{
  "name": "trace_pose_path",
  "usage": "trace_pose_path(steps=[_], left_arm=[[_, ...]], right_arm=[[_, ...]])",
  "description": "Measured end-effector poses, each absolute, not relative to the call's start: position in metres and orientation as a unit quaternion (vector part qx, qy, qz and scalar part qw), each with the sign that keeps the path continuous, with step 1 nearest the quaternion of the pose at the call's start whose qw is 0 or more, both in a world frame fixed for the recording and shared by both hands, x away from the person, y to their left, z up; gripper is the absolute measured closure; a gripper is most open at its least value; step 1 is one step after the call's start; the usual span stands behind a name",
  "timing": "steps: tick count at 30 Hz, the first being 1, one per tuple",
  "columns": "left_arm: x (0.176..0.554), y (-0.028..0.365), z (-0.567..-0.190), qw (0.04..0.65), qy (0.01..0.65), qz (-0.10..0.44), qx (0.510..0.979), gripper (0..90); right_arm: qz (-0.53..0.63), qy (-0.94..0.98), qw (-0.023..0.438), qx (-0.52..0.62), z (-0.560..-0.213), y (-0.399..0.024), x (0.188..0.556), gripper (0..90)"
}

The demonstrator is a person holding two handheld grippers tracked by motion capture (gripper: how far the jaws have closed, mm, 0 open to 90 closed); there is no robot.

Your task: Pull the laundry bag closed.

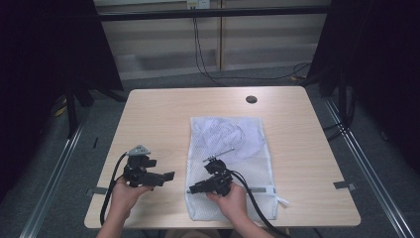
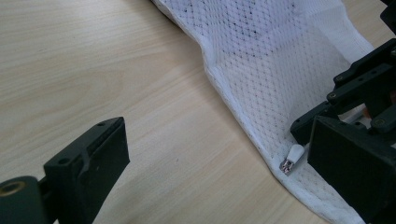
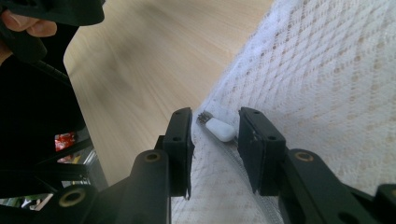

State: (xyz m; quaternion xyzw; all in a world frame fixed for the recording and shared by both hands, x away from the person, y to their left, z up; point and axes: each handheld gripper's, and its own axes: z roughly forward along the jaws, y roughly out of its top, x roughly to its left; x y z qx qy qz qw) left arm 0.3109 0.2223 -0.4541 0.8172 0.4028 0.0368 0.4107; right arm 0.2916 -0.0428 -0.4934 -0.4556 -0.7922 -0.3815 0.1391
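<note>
Blur hides whether the right claw [image 3: 215, 135], straddling the zipper pull [image 3: 220, 129], grips it; left claw [image 2: 224, 163] released.

table [image 1: 158, 124]: pale wood-grain laminate, looking smooth and matt
mesh bag [image 1: 247, 163]: white open-weave netting cloth, showing a denser woven hem
zipper pull [image 3: 220, 129]: white plastic tab, glossy, sitting on a small metal slider
right gripper [image 3: 215, 140]: pads appearing as matt black plastic, faintly scuffed
</note>
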Motion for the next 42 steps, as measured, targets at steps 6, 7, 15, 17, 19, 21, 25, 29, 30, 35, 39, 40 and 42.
trace_pose_path(steps=[6, 7, 15, 17, 19, 21, 25, 29, 30, 35, 39, 40, 42], left_arm=[[0.311, 0.222, -0.454, 0.409, 0.402, 0.038, 0.818, 5.2], [0.311, 0.222, -0.454, 0.408, 0.402, 0.038, 0.819, 5.3], [0.311, 0.222, -0.454, 0.41, 0.404, 0.036, 0.817, 5.3], [0.311, 0.222, -0.454, 0.41, 0.404, 0.036, 0.817, 5.4], [0.311, 0.223, -0.454, 0.409, 0.404, 0.036, 0.817, 5.4], [0.311, 0.223, -0.454, 0.41, 0.403, 0.037, 0.817, 5.4], [0.311, 0.223, -0.455, 0.409, 0.404, 0.036, 0.817, 5.4], [0.311, 0.222, -0.455, 0.408, 0.403, 0.037, 0.818, 5.6], [0.311, 0.222, -0.455, 0.409, 0.405, 0.035, 0.817, 5.8], [0.311, 0.223, -0.454, 0.412, 0.408, 0.033, 0.814, 6.1], [0.311, 0.223, -0.454, 0.41, 0.406, 0.034, 0.816, 6.2], [0.311, 0.223, -0.454, 0.41, 0.405, 0.035, 0.816, 6.2], [0.311, 0.223, -0.453, 0.412, 0.407, 0.035, 0.815, 6.2]], right_arm=[[-0.382, -0.792, 0.143, -0.455, -0.495, -0.039, 0.29, 66.5], [-0.383, -0.792, 0.144, -0.453, -0.494, -0.039, 0.29, 67.7], [-0.399, -0.784, 0.155, -0.45, -0.492, -0.036, 0.289, 73.3], [-0.399, -0.784, 0.155, -0.449, -0.493, -0.034, 0.289, 73.4], [-0.394, -0.785, 0.153, -0.453, -0.494, -0.033, 0.29, 73.7], [-0.391, -0.785, 0.153, -0.456, -0.496, -0.031, 0.29, 74.9], [-0.388, -0.786, 0.152, -0.457, -0.497, -0.03, 0.29, 78.0], [-0.387, -0.785, 0.152, -0.459, -0.498, -0.028, 0.291, 79.1], [-0.387, -0.786, 0.151, -0.459, -0.498, -0.027, 0.291, 79.6], [-0.382, -0.786, 0.152, -0.462, -0.5, -0.027, 0.293, 79.7], [-0.378, -0.784, 0.151, -0.467, -0.5, -0.027, 0.294, 77.9], [-0.372, -0.786, 0.151, -0.47, -0.501, -0.027, 0.294, 78.5], [-0.372, -0.786, 0.15, -0.47, -0.501, -0.026, 0.294, 79.4]])
